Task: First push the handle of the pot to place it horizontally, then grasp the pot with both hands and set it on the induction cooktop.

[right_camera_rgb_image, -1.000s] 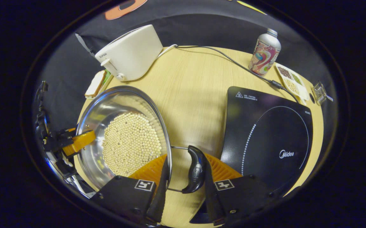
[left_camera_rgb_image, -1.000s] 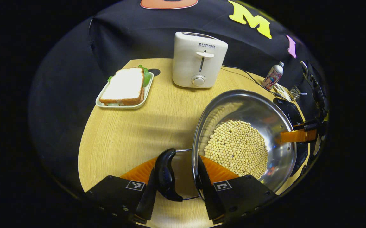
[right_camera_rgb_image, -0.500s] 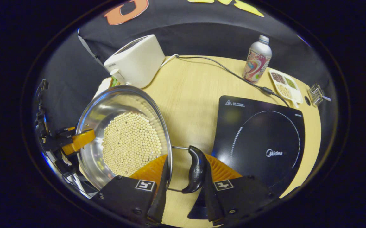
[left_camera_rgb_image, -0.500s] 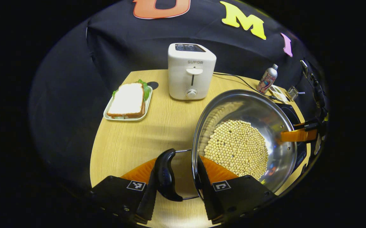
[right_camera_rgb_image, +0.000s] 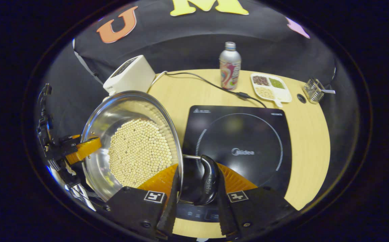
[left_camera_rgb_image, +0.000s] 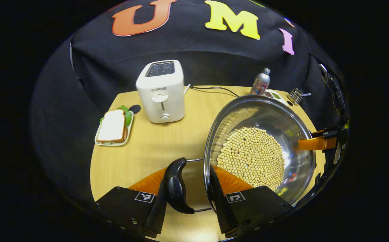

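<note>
1. Left tongs and right tongs each clamp a side handle and the rim, so the bean-filled pot rides level between them.
2. Compared with a second ago, the induction cooktop now lies just ahead of the right tongs, and the toaster sits farther off.

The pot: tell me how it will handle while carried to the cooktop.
The pot probably feels heavy: it holds a deep layer of beans. The loose beans could slide and shift the load if tilted. Its polished steel looks slippery, so gripping the handle seems safer.
</note>
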`<state>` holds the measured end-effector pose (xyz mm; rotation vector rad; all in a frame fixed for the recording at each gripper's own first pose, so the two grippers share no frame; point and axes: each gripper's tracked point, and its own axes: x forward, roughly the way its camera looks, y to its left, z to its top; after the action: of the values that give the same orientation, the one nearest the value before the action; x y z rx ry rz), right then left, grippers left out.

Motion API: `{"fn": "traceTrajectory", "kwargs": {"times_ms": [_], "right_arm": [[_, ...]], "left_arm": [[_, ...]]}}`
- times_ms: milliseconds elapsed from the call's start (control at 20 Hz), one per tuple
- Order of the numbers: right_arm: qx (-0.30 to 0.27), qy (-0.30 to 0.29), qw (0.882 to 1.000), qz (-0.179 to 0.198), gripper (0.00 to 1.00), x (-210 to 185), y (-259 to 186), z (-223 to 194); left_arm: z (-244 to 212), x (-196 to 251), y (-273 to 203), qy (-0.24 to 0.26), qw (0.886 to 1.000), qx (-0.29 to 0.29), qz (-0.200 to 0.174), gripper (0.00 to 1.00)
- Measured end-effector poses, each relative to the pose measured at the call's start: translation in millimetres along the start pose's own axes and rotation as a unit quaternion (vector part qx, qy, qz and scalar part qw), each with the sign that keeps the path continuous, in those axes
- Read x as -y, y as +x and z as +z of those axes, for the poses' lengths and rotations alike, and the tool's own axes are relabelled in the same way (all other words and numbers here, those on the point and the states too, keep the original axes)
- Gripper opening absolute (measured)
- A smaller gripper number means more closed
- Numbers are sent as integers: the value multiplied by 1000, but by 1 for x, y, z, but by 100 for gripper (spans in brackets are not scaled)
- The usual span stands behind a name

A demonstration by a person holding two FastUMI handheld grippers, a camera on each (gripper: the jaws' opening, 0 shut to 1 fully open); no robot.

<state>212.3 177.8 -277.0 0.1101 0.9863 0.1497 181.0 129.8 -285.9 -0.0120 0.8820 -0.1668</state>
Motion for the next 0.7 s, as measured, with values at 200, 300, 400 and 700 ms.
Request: {"fn": "traceTrajectory", "kwargs": {"times_ms": [200, 300, 400, 700], "right_arm": [[2, 14, 1000, -10, 51, 51, -13, -4], [2, 21, 1000, -12, 51, 75, -21, -4], [0, 22, 1000, -15, 51, 99, -26, -1], [-1, 16, 1000, -23, 51, 161, -30, 18]], "left_arm": [[8, 47, 6, 9, 1000, -3, -11, 61], [15, 71, 8, 14, 1000, 0, -15, 61], [20, 95, 16, 14, 1000, -3, -18, 61], [34, 149, 39, 5, 1000, -6, -20, 61]]}}
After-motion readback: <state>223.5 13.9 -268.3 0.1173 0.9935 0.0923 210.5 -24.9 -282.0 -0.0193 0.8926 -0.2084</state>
